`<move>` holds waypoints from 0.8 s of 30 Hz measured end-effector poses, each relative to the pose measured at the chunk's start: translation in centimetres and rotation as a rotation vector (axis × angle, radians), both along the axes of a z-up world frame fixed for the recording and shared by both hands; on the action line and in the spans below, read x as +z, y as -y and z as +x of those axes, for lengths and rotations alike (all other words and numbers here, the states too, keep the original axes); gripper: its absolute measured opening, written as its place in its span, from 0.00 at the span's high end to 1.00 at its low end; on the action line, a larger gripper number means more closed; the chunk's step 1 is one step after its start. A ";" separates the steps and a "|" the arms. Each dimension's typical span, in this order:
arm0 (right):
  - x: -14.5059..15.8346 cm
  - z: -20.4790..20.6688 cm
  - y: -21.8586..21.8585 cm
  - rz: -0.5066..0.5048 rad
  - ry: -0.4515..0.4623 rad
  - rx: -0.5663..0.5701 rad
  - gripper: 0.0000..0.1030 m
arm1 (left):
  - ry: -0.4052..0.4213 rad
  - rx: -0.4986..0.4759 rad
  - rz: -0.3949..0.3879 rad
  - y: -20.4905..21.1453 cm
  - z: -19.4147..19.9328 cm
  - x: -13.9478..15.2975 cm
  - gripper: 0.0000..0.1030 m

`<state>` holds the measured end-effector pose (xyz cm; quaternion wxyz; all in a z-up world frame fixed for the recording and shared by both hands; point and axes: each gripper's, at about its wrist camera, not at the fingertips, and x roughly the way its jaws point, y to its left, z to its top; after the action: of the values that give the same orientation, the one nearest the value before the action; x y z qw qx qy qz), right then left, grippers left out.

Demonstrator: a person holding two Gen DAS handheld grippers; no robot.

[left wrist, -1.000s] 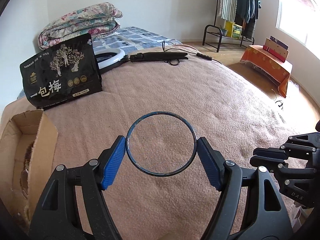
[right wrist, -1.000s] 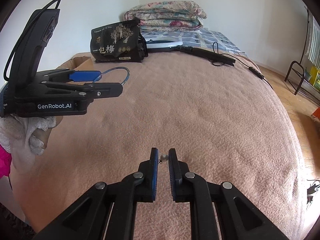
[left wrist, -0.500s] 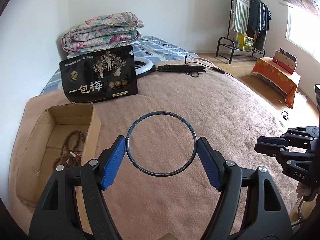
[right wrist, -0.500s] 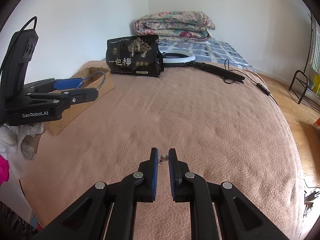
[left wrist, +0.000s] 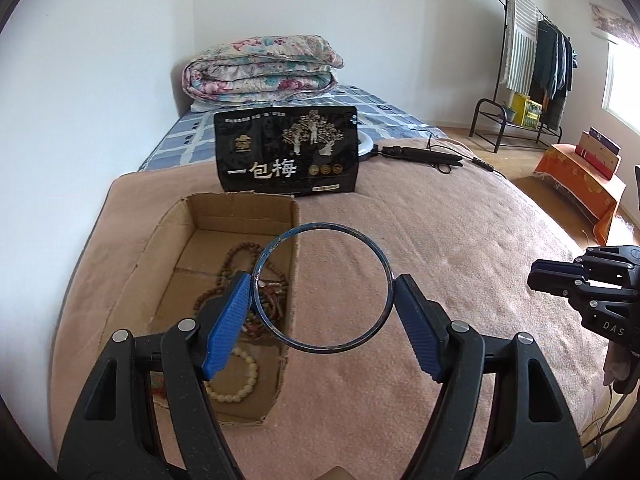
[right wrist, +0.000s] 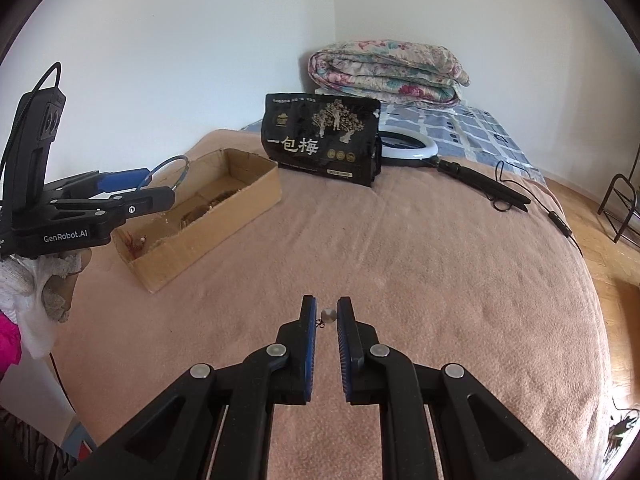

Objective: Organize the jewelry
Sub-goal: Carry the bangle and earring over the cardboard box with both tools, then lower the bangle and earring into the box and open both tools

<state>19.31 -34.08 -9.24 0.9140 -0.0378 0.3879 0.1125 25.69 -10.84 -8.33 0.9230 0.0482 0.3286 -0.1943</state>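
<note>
Beaded necklaces (left wrist: 240, 312) lie inside the cardboard box (left wrist: 240, 210).

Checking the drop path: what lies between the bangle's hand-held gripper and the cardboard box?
Nothing: in the right wrist view the bangle hangs over the box, only air between.

The cardboard box (right wrist: 208, 216) was left open at the top, its floor partly taken by bead strings (left wrist: 240, 280); behind it stood a black bag (right wrist: 322, 140), while bare blanket (right wrist: 420, 264) was left rightward
</note>
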 end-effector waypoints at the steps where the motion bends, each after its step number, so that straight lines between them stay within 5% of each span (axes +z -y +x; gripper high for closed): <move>1: 0.1 0.3 -0.6 0.001 0.002 0.009 0.92 | 0.001 0.013 0.000 -0.7 0.0 0.0 0.27; 24: 0.7 6.7 -12.2 0.093 0.010 0.169 0.92 | -0.036 0.188 0.022 -11.8 1.8 -2.2 0.27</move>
<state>25.98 -21.92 -8.50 0.9040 -0.0283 0.3730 0.2068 27.45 0.93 -10.54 0.9304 0.0240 0.3506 -0.1040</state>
